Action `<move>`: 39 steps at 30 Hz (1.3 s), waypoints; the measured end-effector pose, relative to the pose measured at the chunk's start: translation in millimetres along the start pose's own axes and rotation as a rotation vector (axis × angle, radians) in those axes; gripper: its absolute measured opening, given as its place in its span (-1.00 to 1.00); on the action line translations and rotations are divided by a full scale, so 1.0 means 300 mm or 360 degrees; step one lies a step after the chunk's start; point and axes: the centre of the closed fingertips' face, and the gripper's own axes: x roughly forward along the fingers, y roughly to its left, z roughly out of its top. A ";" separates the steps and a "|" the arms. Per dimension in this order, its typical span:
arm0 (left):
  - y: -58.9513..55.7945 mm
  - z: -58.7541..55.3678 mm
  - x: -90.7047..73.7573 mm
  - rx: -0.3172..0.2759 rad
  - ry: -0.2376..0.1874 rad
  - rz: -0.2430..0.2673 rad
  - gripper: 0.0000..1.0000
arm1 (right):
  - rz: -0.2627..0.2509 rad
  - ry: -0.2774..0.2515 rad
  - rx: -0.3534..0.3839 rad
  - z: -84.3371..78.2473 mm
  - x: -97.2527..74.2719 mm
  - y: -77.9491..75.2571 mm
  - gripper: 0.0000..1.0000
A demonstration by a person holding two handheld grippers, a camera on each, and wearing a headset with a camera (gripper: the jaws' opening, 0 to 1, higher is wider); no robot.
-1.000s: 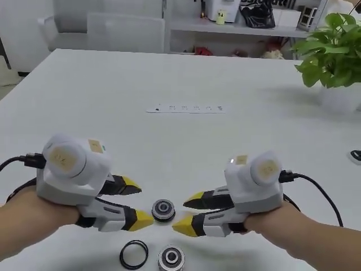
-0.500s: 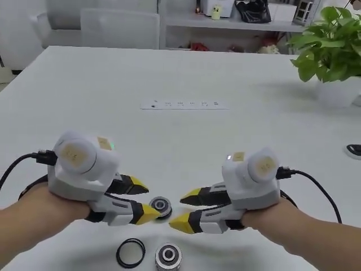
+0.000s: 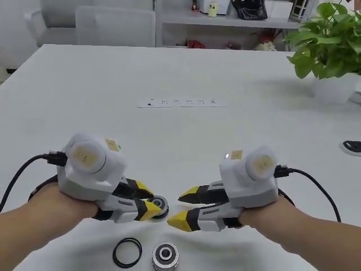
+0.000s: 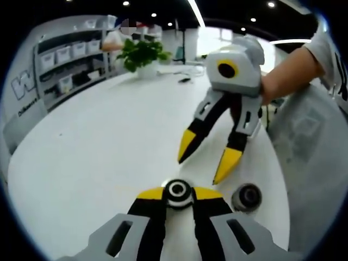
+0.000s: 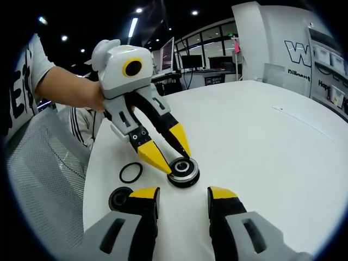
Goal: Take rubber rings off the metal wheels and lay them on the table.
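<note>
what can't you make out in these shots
Head view: the left gripper tips cover part of the wheel between them.
Right gripper view: the right gripper has one jaw hiding part of the second wheel.
Head view: print on the white strip is too small to read.
Head view: a dark object is cut off by the right edge.

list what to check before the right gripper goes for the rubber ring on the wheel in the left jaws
1. Left gripper clamped on the round metal wheel: ok, yellow tips on both sides.
2. Dark rubber band round that wheel: ok.
3. Right gripper open: ok, jaws apart.
4. Wheel straight ahead of right gripper: ok.
5. Loose black rubber ring and second metal wheel apart from both grippers: ok.
6. Grip firmness: cannot tell.
</note>
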 end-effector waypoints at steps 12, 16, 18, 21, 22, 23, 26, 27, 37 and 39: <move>0.006 -0.004 0.008 0.0028 0.0016 0.0039 -0.72 | -0.0004 -0.0017 0.0012 0.010 0.014 0.000 -0.34; 0.007 -0.004 0.007 0.0015 0.0015 0.0050 -0.72 | -0.0002 -0.0025 0.0004 0.024 0.030 0.006 -0.35; 0.007 -0.004 0.006 0.0009 0.0014 0.0054 -0.72 | -0.0001 -0.0027 0.0000 0.027 0.039 0.009 -0.35; 0.008 -0.004 0.006 -0.0001 0.0010 0.0064 -0.73 | -0.0001 -0.0023 -0.0002 0.027 0.052 0.013 -0.35; 0.008 -0.004 0.006 -0.0003 0.0010 0.0067 -0.73 | -0.0005 -0.0022 -0.0005 0.028 0.056 0.014 -0.35; 0.009 -0.004 0.007 -0.0008 0.0011 0.0072 -0.73 | -0.0009 -0.0022 -0.0005 0.028 0.059 0.013 -0.35; 0.009 -0.004 0.008 -0.0011 0.0015 0.0082 -0.73 | -0.0031 -0.0026 -0.0009 0.032 0.069 0.010 -0.35; 0.009 -0.004 0.008 -0.0013 0.0015 0.0085 -0.73 | -0.0048 -0.0031 -0.0014 0.035 0.073 0.006 -0.35; 0.010 -0.003 0.009 -0.0029 0.0009 0.0105 -0.73 | -0.0086 -0.0013 -0.0045 0.030 0.094 0.001 -0.45; 0.009 -0.002 0.009 -0.0034 0.0002 0.0107 -0.73 | -0.0091 -0.0007 -0.0043 0.024 0.088 -0.007 -0.49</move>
